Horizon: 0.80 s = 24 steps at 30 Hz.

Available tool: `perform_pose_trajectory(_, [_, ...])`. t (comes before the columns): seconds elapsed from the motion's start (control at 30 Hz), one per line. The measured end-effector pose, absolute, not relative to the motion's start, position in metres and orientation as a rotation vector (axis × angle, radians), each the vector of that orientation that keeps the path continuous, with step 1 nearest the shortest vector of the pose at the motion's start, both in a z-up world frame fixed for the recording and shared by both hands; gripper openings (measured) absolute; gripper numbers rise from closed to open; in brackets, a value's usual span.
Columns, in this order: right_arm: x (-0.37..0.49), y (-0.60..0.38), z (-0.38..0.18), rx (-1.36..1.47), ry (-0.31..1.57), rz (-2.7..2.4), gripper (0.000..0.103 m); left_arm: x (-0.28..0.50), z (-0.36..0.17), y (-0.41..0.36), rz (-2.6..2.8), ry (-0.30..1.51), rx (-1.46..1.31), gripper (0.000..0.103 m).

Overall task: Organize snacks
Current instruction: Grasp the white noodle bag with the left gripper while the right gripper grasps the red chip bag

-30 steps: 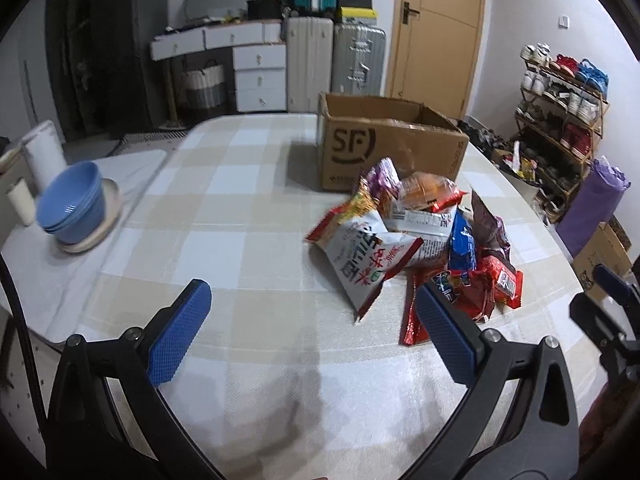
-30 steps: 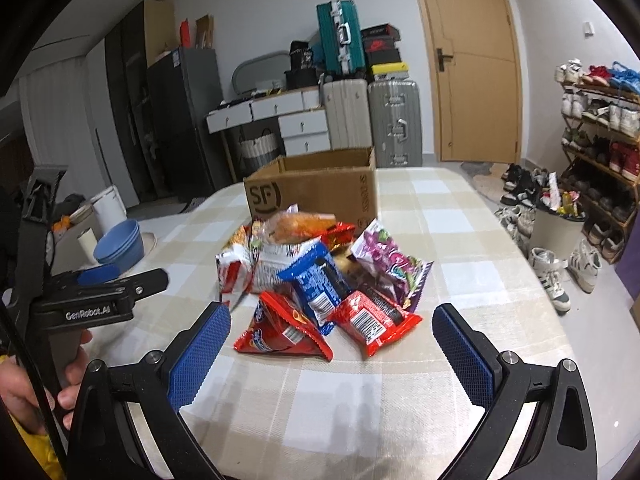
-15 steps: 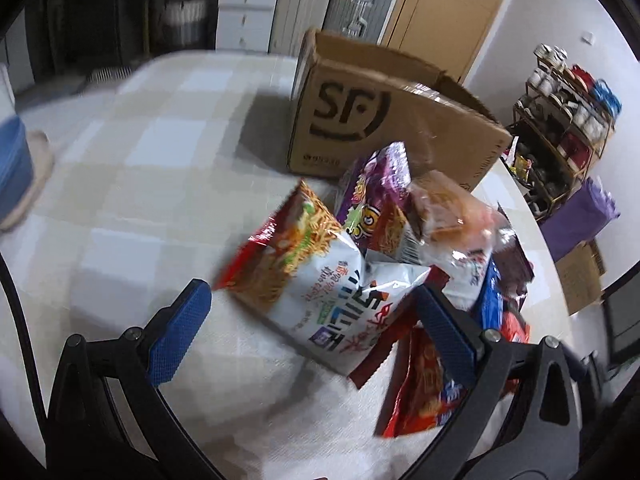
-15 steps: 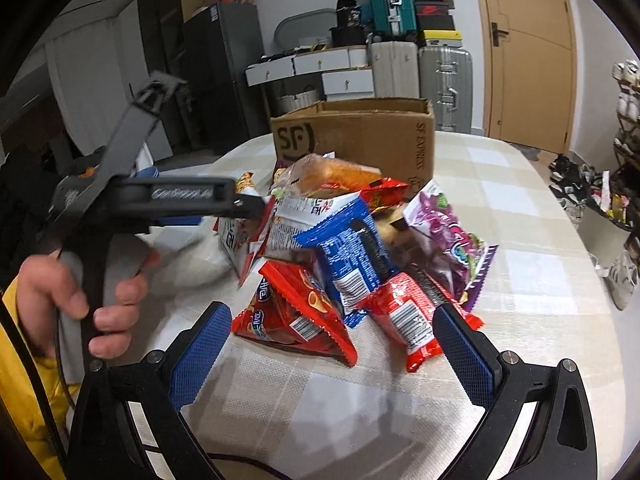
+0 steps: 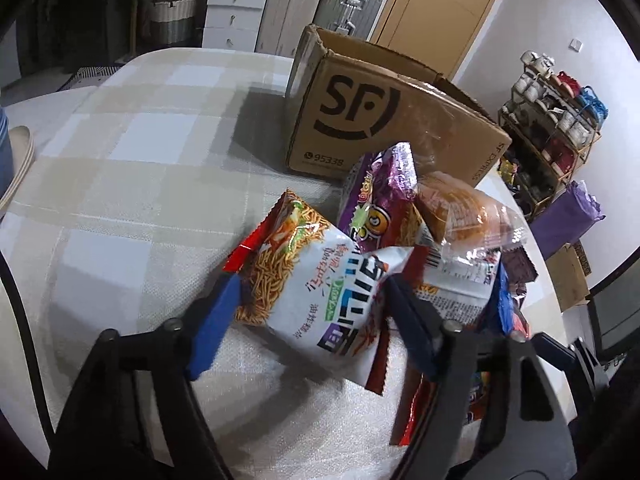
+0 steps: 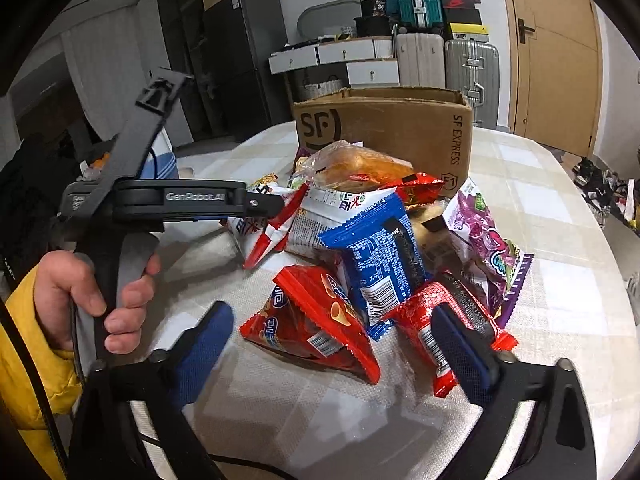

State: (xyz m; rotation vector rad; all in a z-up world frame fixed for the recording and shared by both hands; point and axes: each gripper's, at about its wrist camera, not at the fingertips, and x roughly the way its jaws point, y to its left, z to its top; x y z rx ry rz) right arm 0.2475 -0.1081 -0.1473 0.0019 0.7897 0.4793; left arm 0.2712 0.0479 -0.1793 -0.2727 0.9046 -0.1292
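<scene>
A heap of snack packets lies on the checked tablecloth in front of the open SF cardboard box (image 5: 384, 120) (image 6: 384, 128). In the left wrist view, my left gripper (image 5: 310, 292) has its jaws closing on the white and red noodle snack bag (image 5: 316, 292). Both blue pads touch the bag's sides, and its right edge crumples. In the right wrist view, my right gripper (image 6: 332, 316) straddles the red cone-snack bag (image 6: 316, 328), its jaws closing, the left pad still apart from it. The right pad overlaps a red packet (image 6: 432, 304). A blue biscuit packet (image 6: 376, 256) lies behind.
A purple packet (image 5: 380, 196) (image 6: 484, 240) and a clear bread bag (image 5: 460, 212) (image 6: 360, 164) top the heap. A hand (image 6: 76, 296) in a yellow sleeve holds the left gripper's handle at left. Suitcases, drawers and a shoe rack (image 5: 560, 120) stand beyond the table.
Both grippers came down and closer to the heap. The left jaws narrowed from wide apart onto the noodle bag. The right jaws narrowed around the red cone-snack bag.
</scene>
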Motion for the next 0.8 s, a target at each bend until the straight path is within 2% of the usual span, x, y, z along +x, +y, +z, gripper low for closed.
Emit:
perform_pose_trajectory(0.07, [0.249, -0.105, -0.148, 0.005, 0.804, 0.503, 0.077, 0.274, -0.177, 0.054, -0.144, 0.887, -0.265, 0.057])
perform_pose_trajectory(0.2, [0.249, -0.096, -0.149, -0.015, 0.814, 0.526, 0.073, 0.288, -0.178, 0.056, -0.167, 0.863, -0.242, 0.046])
perform_pose_trajectory(0.37, [0.251, -0.090, -0.150, -0.048, 0.824, 0.520, 0.073, 0.297, -0.175, 0.058, -0.196, 0.852, -0.227, 0.034])
perform_pose_trajectory(0.47, [0.255, -0.086, -0.150, -0.062, 0.837, 0.532, 0.073, 0.297, -0.173, 0.063, -0.230, 0.860, -0.256, 0.020])
perform_pose_trajectory(0.5, [0.257, -0.085, -0.151, -0.071, 0.839, 0.535, 0.073, 0.297, -0.171, 0.064, -0.238, 0.861, -0.259, 0.018])
perform_pose_trajectory(0.73, [0.275, -0.077, -0.162, -0.060, 0.884, 0.544, 0.073, 0.293, -0.163, 0.073, -0.249, 0.838, -0.299, 0.019])
perform_pose_trajectory(0.77, [0.276, -0.077, -0.162, -0.055, 0.886, 0.545, 0.072, 0.299, -0.162, 0.074, -0.247, 0.836, -0.296, 0.022])
perform_pose_trajectory(0.8, [0.277, -0.076, -0.163, -0.053, 0.888, 0.543, 0.070, 0.302, -0.163, 0.074, -0.241, 0.840, -0.292, 0.030])
